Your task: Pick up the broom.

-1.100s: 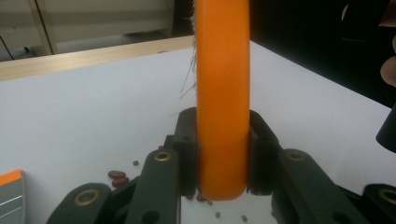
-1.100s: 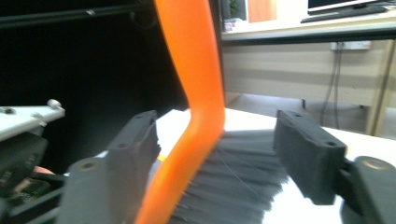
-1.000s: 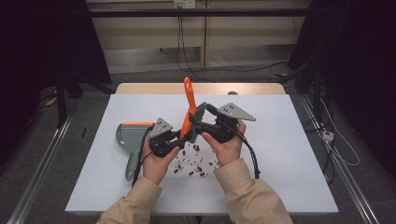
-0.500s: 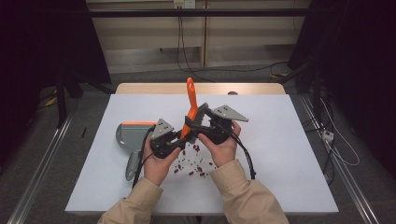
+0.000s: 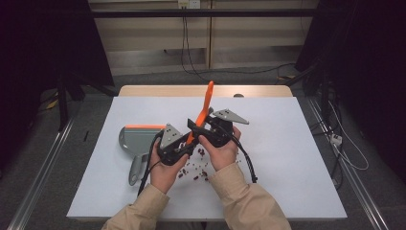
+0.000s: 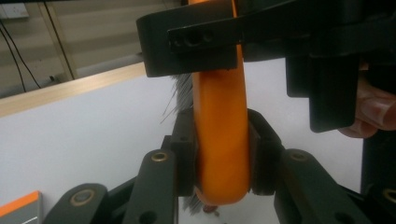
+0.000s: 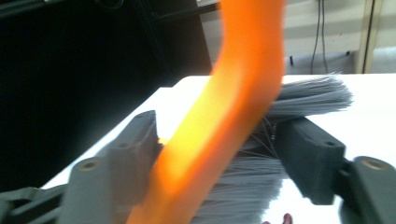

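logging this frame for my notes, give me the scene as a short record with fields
work: a brush passes between two hand-held grippers above the table
brush: orange handle, grey bristles, handle points up and away
left gripper: jaws clamped on the brush's orange body
right gripper: jaws have just been closing, either side of the brush head; the left pad is at the handle, the right one stands clear of the bristles
dustpan: grey with an orange edge, flat on the table, left of the hands
debris: small dark red bits scattered under the hands

Glossy orange plastic brush (image 6: 219, 140), grey bristles, matt white table (image 5: 287, 143)
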Action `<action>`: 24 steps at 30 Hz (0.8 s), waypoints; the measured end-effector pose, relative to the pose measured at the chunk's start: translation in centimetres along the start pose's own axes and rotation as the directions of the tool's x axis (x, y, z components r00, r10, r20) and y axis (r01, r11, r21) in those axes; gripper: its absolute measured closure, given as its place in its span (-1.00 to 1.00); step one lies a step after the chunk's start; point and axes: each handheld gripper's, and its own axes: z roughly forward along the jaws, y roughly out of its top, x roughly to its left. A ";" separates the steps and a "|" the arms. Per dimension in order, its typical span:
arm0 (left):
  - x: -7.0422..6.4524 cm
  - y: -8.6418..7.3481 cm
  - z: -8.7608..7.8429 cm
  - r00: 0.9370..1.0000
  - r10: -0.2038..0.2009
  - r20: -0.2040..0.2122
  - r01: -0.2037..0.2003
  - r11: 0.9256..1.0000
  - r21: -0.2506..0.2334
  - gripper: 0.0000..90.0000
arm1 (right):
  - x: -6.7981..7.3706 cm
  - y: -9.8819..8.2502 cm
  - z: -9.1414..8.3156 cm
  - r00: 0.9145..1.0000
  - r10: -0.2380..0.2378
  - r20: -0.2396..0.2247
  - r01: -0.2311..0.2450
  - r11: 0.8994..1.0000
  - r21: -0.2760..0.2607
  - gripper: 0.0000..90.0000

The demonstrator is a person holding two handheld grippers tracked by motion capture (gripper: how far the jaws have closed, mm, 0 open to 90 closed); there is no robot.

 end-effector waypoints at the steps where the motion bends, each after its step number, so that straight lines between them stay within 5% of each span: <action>1: -0.1 0.0 0.0 1.000 0.006 -0.003 -0.006 1.000 -0.002 0.54 | 0.0 0.1 -0.1 1.000 0.016 -0.005 -0.016 1.000 0.000 -0.20; 10: -0.8 0.0 0.6 0.998 0.052 -0.035 -0.052 0.999 0.014 0.34 | 0.3 0.4 -0.8 0.994 0.109 -0.020 -0.108 0.994 0.029 0.32; 14: -0.3 -0.2 0.7 1.000 0.024 -0.007 -0.023 0.999 0.023 0.12 | 0.0 0.7 -0.9 0.991 0.122 -0.060 -0.119 0.992 0.049 0.54; 16: 0.0 -0.1 0.6 1.000 -0.001 0.019 0.001 1.000 0.016 0.12 | -0.2 0.9 -1.0 0.995 0.084 -0.060 -0.082 0.996 0.035 0.55; 24: 0.7 0.1 0.0 0.999 -0.026 0.024 0.026 1.000 0.009 -0.41 | -2.9 2.3 -2.4 0.998 0.036 -0.050 -0.033 0.998 0.052 0.55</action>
